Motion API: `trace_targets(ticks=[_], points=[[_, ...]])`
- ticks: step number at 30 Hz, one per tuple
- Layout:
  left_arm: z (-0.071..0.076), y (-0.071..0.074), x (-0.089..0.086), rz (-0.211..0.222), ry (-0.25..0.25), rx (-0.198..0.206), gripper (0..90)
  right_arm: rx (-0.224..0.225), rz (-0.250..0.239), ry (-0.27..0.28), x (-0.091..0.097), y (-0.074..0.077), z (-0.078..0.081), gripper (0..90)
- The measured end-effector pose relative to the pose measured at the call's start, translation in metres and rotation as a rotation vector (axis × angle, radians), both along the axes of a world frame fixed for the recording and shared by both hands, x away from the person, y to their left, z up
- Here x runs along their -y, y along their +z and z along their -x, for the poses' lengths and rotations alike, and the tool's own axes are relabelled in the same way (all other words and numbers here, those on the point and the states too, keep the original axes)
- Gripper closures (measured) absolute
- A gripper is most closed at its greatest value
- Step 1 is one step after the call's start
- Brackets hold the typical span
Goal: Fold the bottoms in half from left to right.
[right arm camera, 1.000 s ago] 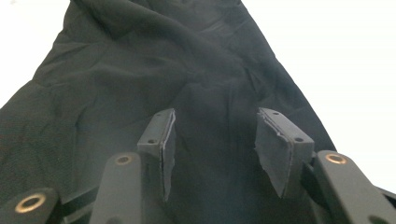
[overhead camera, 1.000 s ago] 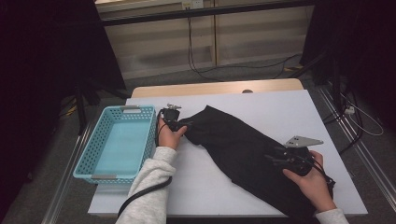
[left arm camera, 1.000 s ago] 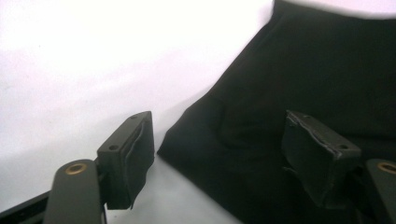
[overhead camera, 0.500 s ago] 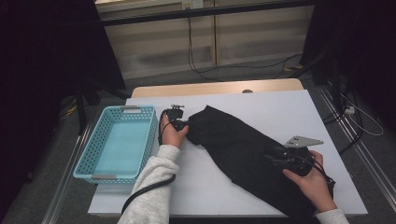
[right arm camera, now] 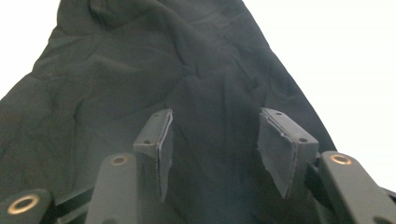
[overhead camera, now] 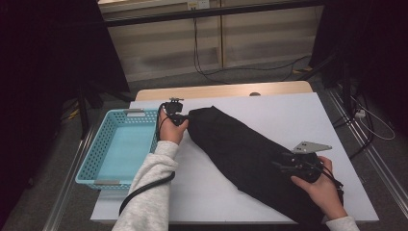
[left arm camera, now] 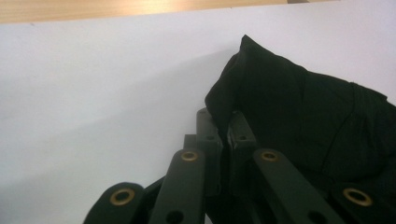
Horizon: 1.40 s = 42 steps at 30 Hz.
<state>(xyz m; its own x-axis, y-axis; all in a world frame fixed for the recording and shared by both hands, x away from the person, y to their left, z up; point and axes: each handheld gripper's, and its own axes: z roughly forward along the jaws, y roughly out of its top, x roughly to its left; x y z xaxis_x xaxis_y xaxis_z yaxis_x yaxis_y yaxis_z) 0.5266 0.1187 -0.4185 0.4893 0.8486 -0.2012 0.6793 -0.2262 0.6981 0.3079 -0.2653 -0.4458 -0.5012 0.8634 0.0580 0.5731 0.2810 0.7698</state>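
A long black cloth (overhead camera: pixel 240 149) lies slantwise across the white table, from the far left to the near right. My left gripper (overhead camera: pixel 184 119) is at its far left end, and in the left gripper view (left arm camera: pixel 224 126) the jaws are shut on the corner of the cloth (left arm camera: pixel 299 107), which is raised a little off the table. My right gripper (overhead camera: pixel 283 166) rests over the cloth's near right part. In the right gripper view (right arm camera: pixel 212 144) the jaws stand apart and have just been opening slightly. The cloth (right arm camera: pixel 140 70) lies below the pads, with no fold pinched between them.
A light blue plastic basket (overhead camera: pixel 103 144) stands at the table's left edge, beside my left forearm. The white tabletop (overhead camera: pixel 298 110) runs bare behind the cloth, with a wooden strip (overhead camera: pixel 226 90) along the far edge. Cables lie on the floor beyond.
The left jaws have closed on the cloth's corner, and the left hand has risen a little with it. The right hand has stayed in place.
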Motion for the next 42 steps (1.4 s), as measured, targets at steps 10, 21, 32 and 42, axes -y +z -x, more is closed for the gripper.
trace_targets(ticks=[10, 21, 32, 42], points=[[0.004, 0.004, -0.019, 0.0, 0.026, -0.017, 86.4, -0.01, -0.013, -0.035, 0.01, -0.001, 0.0, 42.7], [0.006, 0.015, -0.033, -0.001, 0.044, -0.013, 86.2, -0.031, -0.019, -0.04, 0.011, -0.006, -0.002, 35.7], [0.008, 0.023, -0.043, 0.006, 0.059, -0.048, 86.3, -0.028, -0.042, -0.045, 0.011, -0.004, -0.001, 27.1], [0.009, 0.031, -0.045, -0.003, 0.061, -0.098, 86.4, -0.023, -0.049, -0.028, 0.007, -0.001, -0.003, 23.6]])
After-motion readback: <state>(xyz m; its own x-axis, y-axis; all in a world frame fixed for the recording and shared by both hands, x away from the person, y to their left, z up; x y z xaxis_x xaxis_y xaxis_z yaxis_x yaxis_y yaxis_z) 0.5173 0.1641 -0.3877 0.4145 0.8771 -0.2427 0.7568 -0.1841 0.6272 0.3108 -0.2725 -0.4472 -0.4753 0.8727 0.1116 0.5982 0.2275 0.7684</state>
